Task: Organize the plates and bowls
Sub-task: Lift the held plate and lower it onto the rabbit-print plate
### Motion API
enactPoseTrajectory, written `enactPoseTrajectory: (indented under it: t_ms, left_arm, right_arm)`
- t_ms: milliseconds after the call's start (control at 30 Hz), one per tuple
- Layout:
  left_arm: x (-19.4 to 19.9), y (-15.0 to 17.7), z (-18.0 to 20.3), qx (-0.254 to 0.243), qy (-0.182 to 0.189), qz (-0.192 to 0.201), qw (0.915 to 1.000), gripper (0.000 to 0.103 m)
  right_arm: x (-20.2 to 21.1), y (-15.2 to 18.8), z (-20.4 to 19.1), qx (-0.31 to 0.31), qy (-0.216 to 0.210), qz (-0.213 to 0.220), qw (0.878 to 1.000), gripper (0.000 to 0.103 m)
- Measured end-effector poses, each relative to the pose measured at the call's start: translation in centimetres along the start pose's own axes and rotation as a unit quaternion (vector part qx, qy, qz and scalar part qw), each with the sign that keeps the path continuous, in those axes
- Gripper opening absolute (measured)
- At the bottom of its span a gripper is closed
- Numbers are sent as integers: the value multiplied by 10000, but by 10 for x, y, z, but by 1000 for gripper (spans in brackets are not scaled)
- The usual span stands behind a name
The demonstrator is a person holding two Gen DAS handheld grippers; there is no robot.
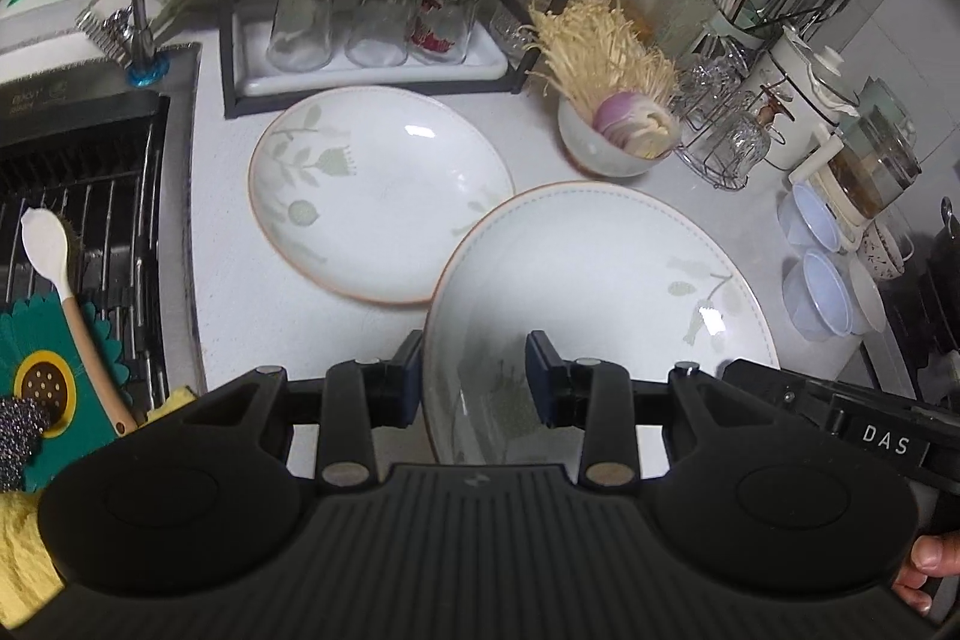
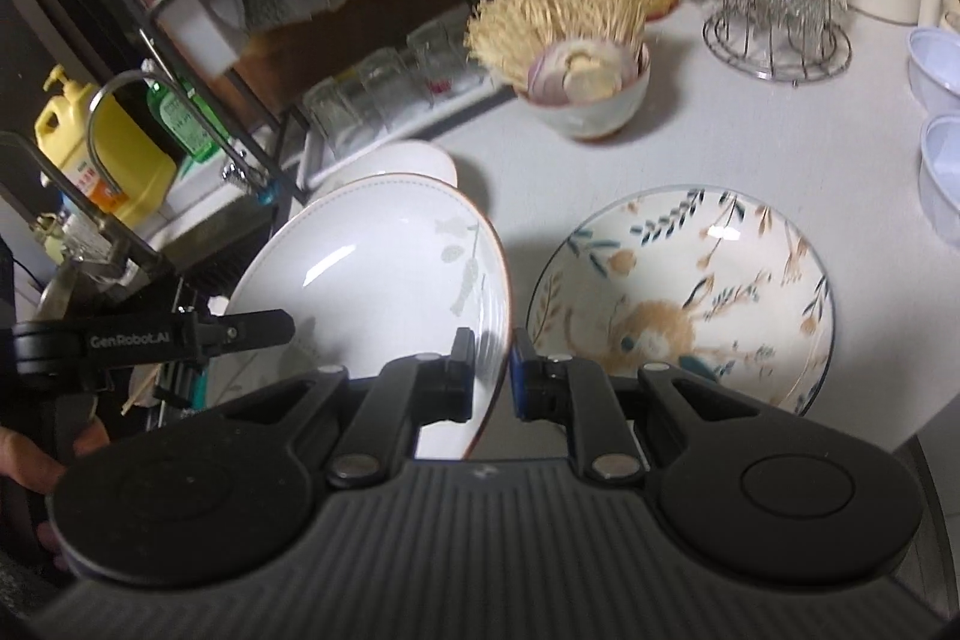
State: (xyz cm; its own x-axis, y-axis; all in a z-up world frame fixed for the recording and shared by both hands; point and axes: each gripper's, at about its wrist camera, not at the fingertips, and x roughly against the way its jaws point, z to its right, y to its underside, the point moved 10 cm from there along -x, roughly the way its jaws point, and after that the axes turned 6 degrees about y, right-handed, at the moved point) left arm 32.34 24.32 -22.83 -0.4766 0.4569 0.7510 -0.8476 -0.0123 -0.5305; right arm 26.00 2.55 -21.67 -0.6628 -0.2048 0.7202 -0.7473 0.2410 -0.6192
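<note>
Left gripper (image 1: 474, 376): black jaws with blue pads were seen astride the near rim of a white leaf-print plate (image 1: 600, 280), one finger outside the rim and one inside the well, the rim clamped between them. Right gripper (image 2: 492, 376): jaws were drawn nearly together on the opposite rim of that same plate, thin glazed edge pinched between the pads. The plate was held tilted above the white countertop (image 2: 750, 142), carried by both tools.

A second round leaf-print plate (image 1: 378, 196), glossy with a brown rim line, was noted flat on the counter beyond, partly overlapped in view. A rabbit-pattern bowl (image 2: 690, 292) was recorded just beside the held plate on the right. Farther back, a small ceramic bowl of enoki and sliced onion (image 2: 582, 94) was seen, and upturned clear glasses (image 1: 366, 19) on a white tray.
</note>
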Motion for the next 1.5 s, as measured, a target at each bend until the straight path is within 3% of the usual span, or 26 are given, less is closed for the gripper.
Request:
enactPoseTrajectory:
  t_ms: [300,433,567,700,1167,1500]
  left_arm:
    - [-11,-26,50,-18,156,153,9998,40]
    - [-26,-31,79,-88,215,200,9995,40]
    - [-46,-32,101,-62,324,139,9994,40]
    - [-68,-28,114,-123,201,31,9997,40]
    - [-133,-8,128,-314,-330,-633,9970,40]
    - [-153,10,125,-292,-508,-932,9939,40]
  right_arm:
    - [13,-39,40,21,-54,344,9994,15]
    - [17,-52,67,-47,110,455,9989,15]
    - [20,-57,95,-180,183,473,9985,15]
    - [14,-56,116,-249,195,367,9988,15]
    - [-25,-40,165,-448,430,-88,9980,15]
    - [-45,-32,175,-402,640,-381,9964,15]
